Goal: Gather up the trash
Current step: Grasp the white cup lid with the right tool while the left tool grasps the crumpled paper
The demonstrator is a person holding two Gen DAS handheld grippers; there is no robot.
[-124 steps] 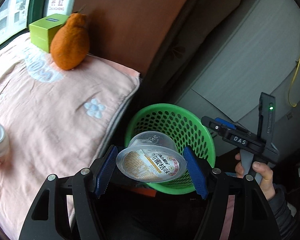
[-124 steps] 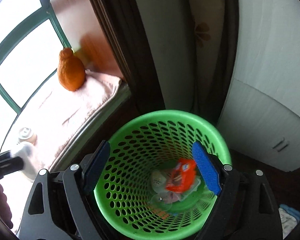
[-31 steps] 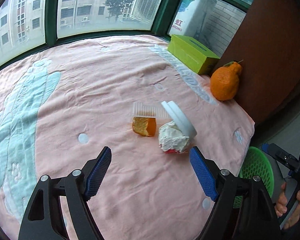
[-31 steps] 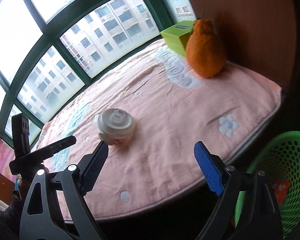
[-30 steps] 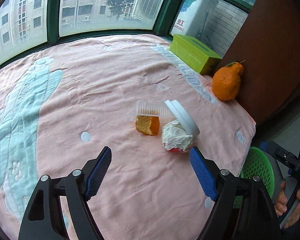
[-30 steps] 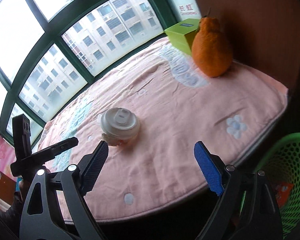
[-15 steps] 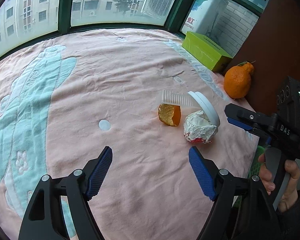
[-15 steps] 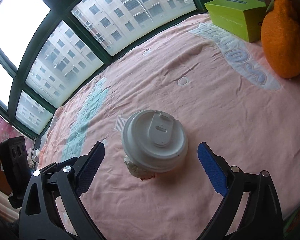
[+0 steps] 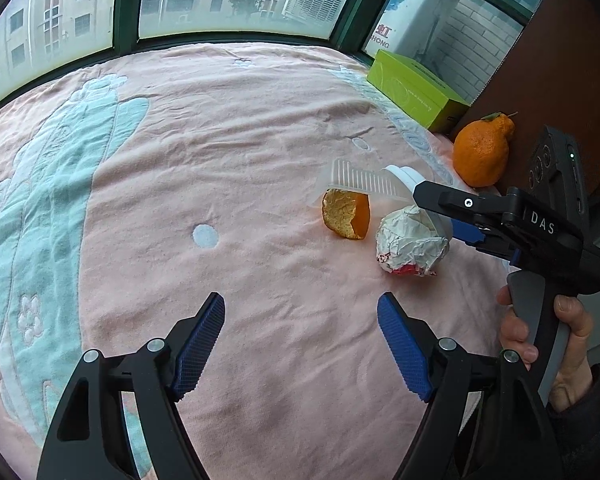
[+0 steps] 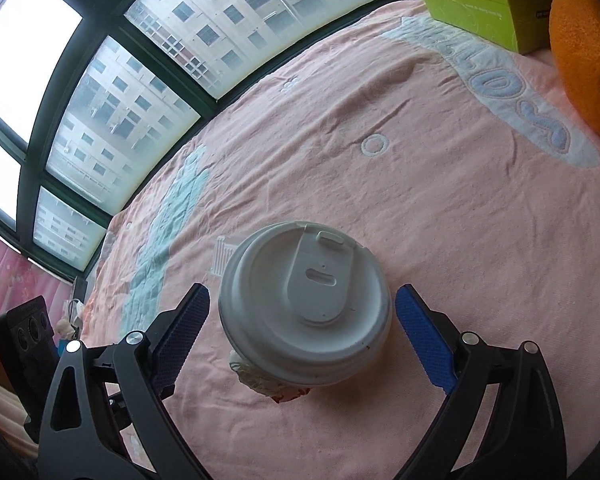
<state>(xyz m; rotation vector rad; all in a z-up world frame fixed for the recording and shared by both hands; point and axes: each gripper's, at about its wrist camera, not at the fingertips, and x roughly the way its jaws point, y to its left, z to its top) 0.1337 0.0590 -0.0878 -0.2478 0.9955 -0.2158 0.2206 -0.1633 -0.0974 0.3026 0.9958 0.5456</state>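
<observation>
- Your right gripper (image 10: pixel 300 328) just swooped in; its jaws now sit wide apart around the crumpled paper cup (image 10: pixel 305 308).
- Left gripper (image 9: pixel 300 340) hangs back, spread and empty, so squeeze next.

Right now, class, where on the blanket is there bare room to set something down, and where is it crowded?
Free: the blanket left of the peel, toward the window. Crowded: the right side, with peel, cup, comb, orange and box.

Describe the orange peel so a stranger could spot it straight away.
Start from the pink blanket below the window and look toward its right side, short of the green box. The orange peel lies there beside a crumpled paper cup and a clear ridged plastic piece. It is a small, hollow, torn shell, unlike the whole orange farther back.
</observation>
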